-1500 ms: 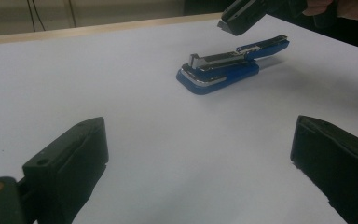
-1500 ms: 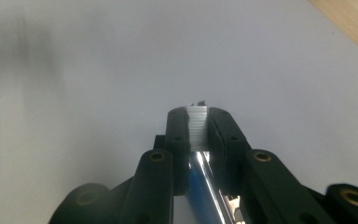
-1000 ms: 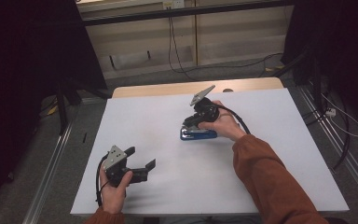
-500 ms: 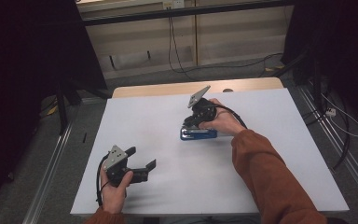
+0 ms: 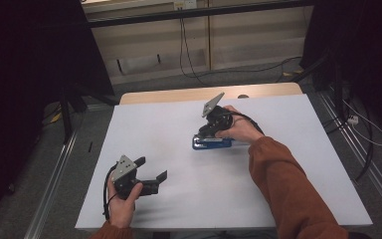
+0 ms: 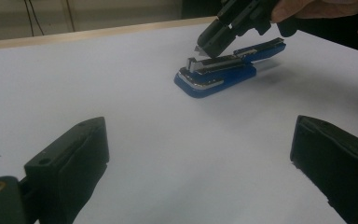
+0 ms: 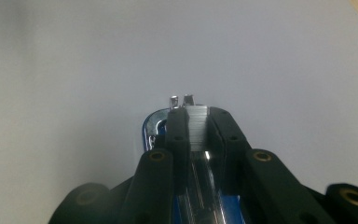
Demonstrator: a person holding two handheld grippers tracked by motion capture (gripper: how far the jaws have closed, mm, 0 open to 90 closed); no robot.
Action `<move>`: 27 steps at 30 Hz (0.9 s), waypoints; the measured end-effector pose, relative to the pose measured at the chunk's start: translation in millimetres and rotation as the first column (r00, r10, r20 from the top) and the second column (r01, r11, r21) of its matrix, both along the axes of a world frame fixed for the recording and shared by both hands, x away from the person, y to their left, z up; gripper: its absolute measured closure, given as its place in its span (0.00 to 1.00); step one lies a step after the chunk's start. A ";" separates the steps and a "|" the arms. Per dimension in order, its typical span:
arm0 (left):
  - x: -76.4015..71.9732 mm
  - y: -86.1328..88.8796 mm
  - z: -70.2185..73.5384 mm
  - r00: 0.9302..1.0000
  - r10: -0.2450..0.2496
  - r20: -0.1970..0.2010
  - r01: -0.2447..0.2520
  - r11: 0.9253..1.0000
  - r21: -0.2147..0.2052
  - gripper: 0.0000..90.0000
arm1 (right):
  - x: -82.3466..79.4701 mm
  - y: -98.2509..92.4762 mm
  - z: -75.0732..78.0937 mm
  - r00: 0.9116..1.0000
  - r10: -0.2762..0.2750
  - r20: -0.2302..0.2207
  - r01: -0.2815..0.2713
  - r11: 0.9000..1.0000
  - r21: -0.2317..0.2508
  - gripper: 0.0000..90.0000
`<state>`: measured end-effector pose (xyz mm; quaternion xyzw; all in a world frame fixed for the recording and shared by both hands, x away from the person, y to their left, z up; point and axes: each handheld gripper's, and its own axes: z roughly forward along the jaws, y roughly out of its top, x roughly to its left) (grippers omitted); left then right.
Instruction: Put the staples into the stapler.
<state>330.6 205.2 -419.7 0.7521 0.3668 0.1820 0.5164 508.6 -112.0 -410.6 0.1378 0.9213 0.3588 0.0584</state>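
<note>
Fingers of the right gripper (image 5: 205, 133) are clamped on a strip of staples (image 7: 196, 128) which sits in the open magazine of a blue stapler (image 5: 212, 143). In the right gripper view we see the two black fingers (image 7: 177, 135) close together, one on each side of the silver strip, with the chrome front end of the stapler just ahead of them. In the left gripper view we see the same gripper coming down at a slant onto the metal rail, while the blue top cover of the stapler stands lifted behind it.

The stapler lies flat on the white table (image 5: 278, 164), a little toward the far edge and slightly right of the middle. The right hand (image 5: 238, 127) holds its gripper above the stapler, and the orange sleeve (image 5: 288, 189) runs back to the near right corner.

We hold the left gripper (image 5: 151, 174) near the near left corner of the table, well apart from the stapler. Its fingers (image 6: 72, 156) stand wide apart with bare table surface between them, and they point toward the stapler. The left hand (image 5: 122, 201) grips the body from below, and a black cable loops beside it.
</note>
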 end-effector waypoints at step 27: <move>0.5 0.4 -0.4 1.000 0.004 -0.006 -0.004 1.000 0.002 0.05 | 1.4 7.3 -2.2 0.998 0.067 0.002 -0.066 0.996 -0.053 0.88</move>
